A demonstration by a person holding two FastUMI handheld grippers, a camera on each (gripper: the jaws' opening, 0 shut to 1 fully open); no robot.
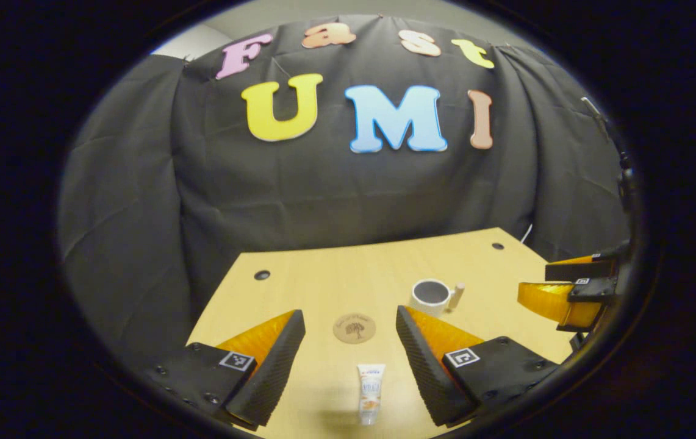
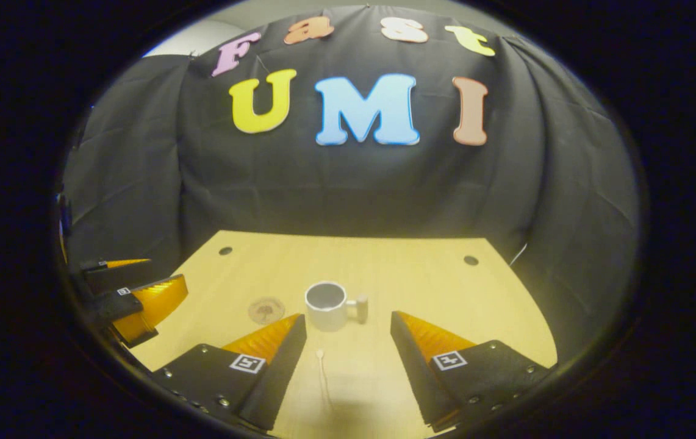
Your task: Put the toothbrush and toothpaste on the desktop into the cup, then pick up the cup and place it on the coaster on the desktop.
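Observation:
In the left gripper view a white toothpaste tube (image 1: 370,390) lies on the wooden desktop (image 1: 335,274), between the fingers of my open left gripper (image 1: 351,329). Beyond it sits a round brown coaster (image 1: 354,328), and a white cup (image 1: 430,296) with a wooden handle stands farther right. The right gripper (image 1: 558,286) shows at the right edge. In the right gripper view a thin white toothbrush (image 2: 322,372) lies between the fingers of my open right gripper (image 2: 348,332). The cup (image 2: 327,305) stands just beyond, the coaster (image 2: 266,310) to its left, and the left gripper (image 2: 140,292) at the far left.
Black cloth walls close the booth behind and beside the desktop (image 2: 421,280). Small dark holes (image 1: 261,275) (image 2: 471,260) sit near the desktop's far corners. Open wood lies right of the cup.

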